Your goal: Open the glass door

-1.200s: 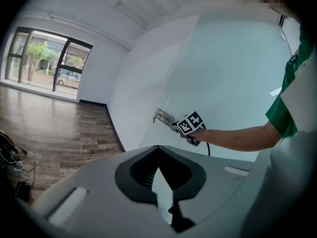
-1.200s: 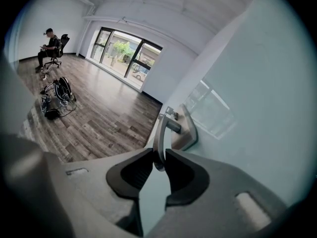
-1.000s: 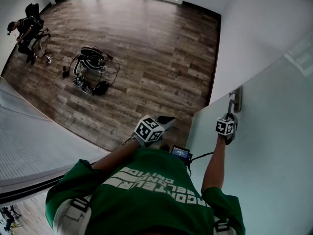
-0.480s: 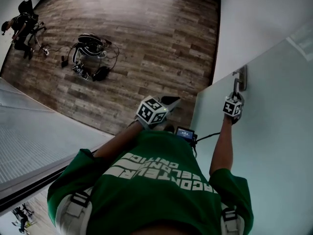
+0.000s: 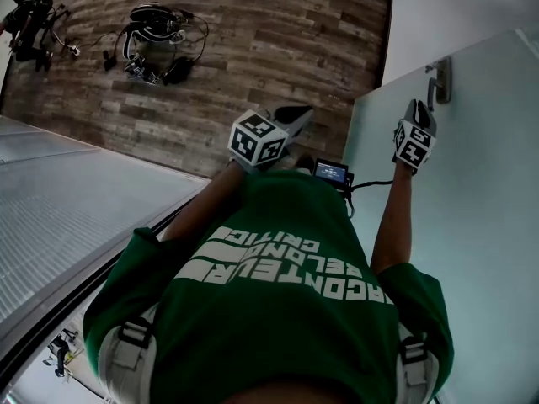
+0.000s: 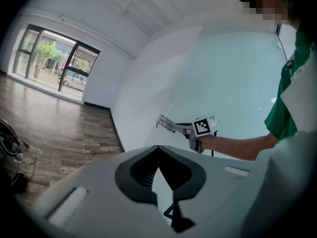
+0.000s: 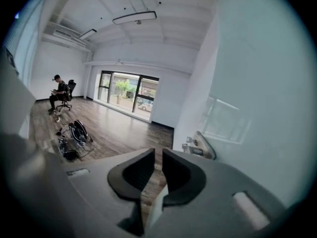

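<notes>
Glass door (image 5: 480,242) has one handle (image 5: 440,81), right claw (image 5: 420,113) near it.

daylight from windows (image 7: 129,95) | dim interior | fisheye-warped, vignetted edges

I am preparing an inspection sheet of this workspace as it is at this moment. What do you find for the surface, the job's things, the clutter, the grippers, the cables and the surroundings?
Surface: wood plank floor.
Job's things: glass door with a metal handle; neither gripper holds it.
Clutter: heap of gear on the floor, far from the door.
Grippers: left gripper, fingers together, empty; right gripper, fingers a narrow gap apart, nothing between, beside the handle.
Cables: one cable runs from a small screen device toward the right arm; loose ones lie in the heap.
Surroundings: white wall, large window, a seated person at the far side.
</notes>
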`<state>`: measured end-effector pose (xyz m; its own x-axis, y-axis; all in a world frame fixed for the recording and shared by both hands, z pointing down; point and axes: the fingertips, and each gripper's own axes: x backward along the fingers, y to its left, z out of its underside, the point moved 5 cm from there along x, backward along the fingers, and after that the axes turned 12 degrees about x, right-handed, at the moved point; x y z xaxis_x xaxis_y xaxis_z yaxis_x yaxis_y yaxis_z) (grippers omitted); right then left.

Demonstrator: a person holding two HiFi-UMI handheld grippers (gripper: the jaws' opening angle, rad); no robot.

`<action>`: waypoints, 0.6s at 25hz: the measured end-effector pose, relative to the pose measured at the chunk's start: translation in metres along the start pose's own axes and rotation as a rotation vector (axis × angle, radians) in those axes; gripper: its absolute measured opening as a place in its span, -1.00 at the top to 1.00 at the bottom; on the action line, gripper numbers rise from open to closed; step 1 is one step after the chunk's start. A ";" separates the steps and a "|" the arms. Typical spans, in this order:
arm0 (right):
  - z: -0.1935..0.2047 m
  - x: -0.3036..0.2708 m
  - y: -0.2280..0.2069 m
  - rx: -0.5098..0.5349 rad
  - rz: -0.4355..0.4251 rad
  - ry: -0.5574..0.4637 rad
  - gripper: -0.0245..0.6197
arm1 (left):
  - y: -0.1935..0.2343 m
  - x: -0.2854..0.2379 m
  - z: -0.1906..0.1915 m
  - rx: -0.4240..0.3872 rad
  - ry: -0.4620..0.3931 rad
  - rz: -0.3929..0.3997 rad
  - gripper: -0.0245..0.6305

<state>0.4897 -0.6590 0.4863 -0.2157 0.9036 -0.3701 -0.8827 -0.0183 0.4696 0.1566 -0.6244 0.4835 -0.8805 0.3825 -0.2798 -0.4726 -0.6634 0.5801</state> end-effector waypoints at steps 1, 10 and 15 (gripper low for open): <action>-0.010 0.008 0.010 -0.005 -0.032 -0.025 0.83 | 0.002 0.005 0.000 0.005 -0.006 -0.002 0.88; -0.066 0.080 0.102 -0.053 -0.336 -0.194 0.94 | 0.020 0.043 -0.001 0.028 -0.049 -0.007 0.88; -0.070 0.116 0.140 -0.041 -0.406 -0.213 0.94 | 0.029 0.066 -0.001 0.034 -0.066 0.003 0.88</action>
<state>0.3121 -0.5871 0.4525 0.2381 0.9087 -0.3428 -0.8946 0.3426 0.2869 0.0846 -0.6188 0.4804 -0.8770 0.4230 -0.2279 -0.4677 -0.6430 0.6065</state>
